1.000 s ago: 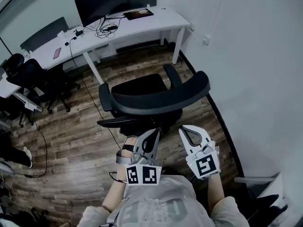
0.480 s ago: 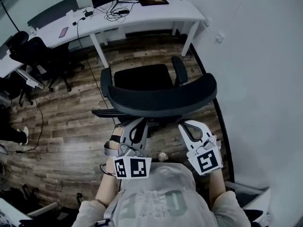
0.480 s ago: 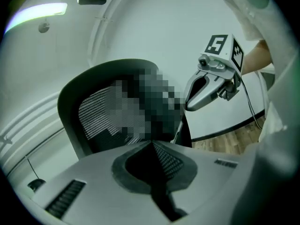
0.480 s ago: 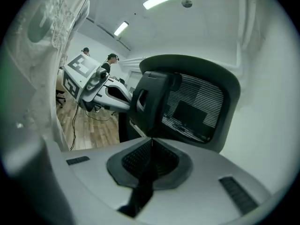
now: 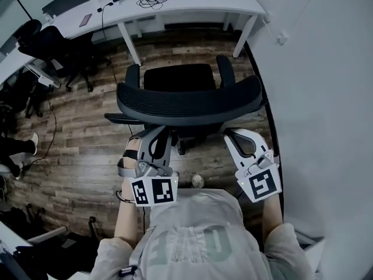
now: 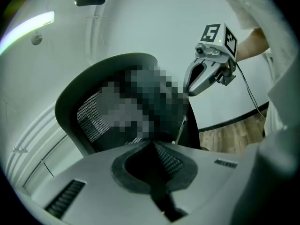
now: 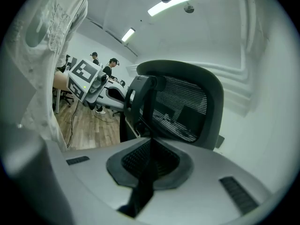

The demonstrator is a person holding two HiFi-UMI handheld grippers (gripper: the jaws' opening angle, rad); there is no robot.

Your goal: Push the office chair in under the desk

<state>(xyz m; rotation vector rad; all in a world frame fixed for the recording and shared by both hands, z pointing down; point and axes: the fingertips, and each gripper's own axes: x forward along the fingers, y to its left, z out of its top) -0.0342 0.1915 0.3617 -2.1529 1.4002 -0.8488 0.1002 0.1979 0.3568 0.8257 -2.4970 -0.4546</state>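
Office chair (image 5: pixel 179 77) stands just short of the table (image 5: pixel 192 4), facing it. Both forearms reach forward; left tool (image 5: pixel 161 132) and right tool (image 5: pixel 231 135), clenched empty, sit just behind its backrest (image 5: pixel 186 102).

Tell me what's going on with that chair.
A person stands right behind the black office chair, with a shut, empty claw in each hand. The left claw and right claw both point at the rear of its backrest; whether they touch it I cannot tell. The chair faces the white desk but stands on the wood floor short of it, not yet pushed under.
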